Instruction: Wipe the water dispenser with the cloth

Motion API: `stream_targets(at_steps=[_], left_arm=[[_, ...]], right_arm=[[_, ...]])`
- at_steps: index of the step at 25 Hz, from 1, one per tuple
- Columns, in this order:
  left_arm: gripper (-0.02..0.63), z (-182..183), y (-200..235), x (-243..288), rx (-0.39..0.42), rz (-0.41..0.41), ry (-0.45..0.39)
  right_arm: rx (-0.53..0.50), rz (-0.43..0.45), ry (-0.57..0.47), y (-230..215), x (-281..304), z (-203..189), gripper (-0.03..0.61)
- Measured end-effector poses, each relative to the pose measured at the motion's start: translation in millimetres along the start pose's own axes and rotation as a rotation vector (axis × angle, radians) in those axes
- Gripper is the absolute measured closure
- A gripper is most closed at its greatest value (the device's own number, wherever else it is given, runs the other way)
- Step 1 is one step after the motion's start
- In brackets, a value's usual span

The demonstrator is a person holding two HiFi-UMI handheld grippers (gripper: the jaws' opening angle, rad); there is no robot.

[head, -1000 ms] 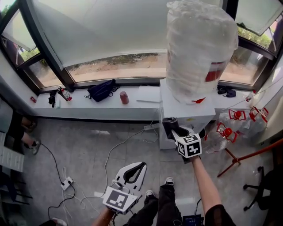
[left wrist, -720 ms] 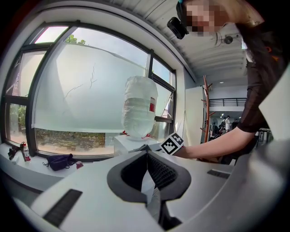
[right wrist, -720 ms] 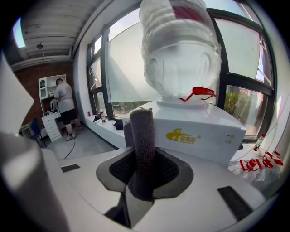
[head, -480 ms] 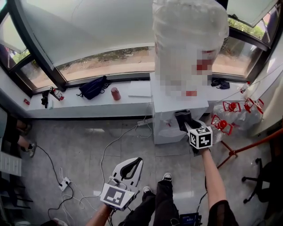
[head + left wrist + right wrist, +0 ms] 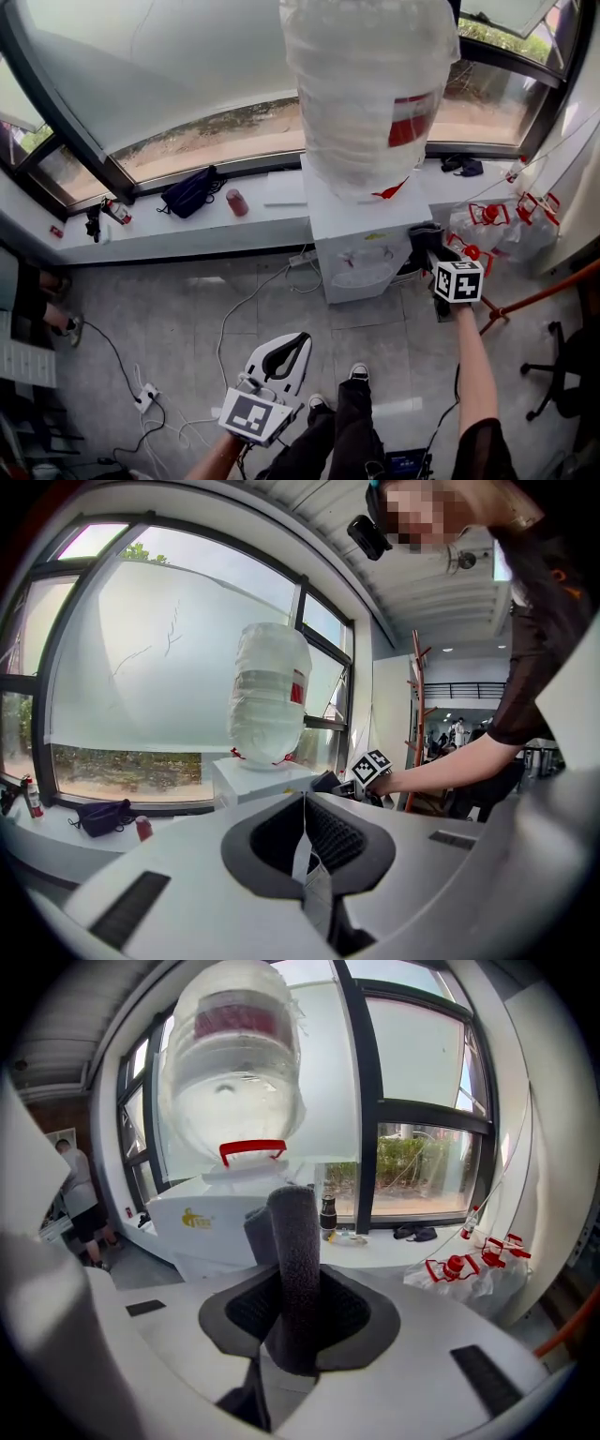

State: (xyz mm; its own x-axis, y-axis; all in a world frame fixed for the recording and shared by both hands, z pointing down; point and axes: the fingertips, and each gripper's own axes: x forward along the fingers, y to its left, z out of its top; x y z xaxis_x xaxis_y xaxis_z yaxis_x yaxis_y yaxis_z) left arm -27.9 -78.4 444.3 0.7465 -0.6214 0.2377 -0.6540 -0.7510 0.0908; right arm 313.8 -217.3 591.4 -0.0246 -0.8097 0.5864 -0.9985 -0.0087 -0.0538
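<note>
Item: water dispenser (image 5: 361,239), white cabinet standing on the floor against the far window ledge (image 5: 169,234); large wrapped bottle (image 5: 366,94) upended on top.
Cloth: dark cloth (image 5: 295,1269), rolled, standing up out of the right tool; in the head view it sits at the right side of the cabinet, near its upper front corner.
Right tool: right tool (image 5: 429,246) clamped on the cloth, arm stretched out toward the dispenser's right flank.
Left tool: left tool (image 5: 305,841) with jaws together on nothing, held low and near the person's legs, well apart from the dispenser.
Contact: cloth looks to be against or just beside the cabinet's side; touching cannot be confirmed from these angles.
Progress, judged: the cloth is in hand and brought to the dispenser; wiping is at most in its early part on the right side. No wet streak or cleaned patch shows.
Left to do, judged: front panel, tap recess, top and left side.
Surroundings: dark bag (image 5: 190,192) and red can (image 5: 238,202) on the ledge, left of the dispenser.
</note>
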Motion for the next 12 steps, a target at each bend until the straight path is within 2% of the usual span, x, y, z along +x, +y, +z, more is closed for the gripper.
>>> stream_targets(at_steps=[3,6,9,12], left_arm=[[0.595,-0.4,1.1,13.0,-0.006,-0.005,-0.003],[0.595,-3.9,5.5,26.1,-0.026,-0.002,-0.014],[0.594,-6.1,8.3,37.9,-0.050,-0.007,-0.035],[0.594,-6.5,9.6,50.2,-0.040,-0.017,-0.045]], right_arm=[[0.004,-0.036,0.016,-26.0,-1.0,-9.1,0.465],[-0.001,-0.026,0.018,-28.6,-1.5,-22.5,0.465],[-0.071,0.030,0.022,-4.4,1.0,-47.5,0.465],[-0.180,0.105,0.035,34.1,6.7,-78.6,0.465]])
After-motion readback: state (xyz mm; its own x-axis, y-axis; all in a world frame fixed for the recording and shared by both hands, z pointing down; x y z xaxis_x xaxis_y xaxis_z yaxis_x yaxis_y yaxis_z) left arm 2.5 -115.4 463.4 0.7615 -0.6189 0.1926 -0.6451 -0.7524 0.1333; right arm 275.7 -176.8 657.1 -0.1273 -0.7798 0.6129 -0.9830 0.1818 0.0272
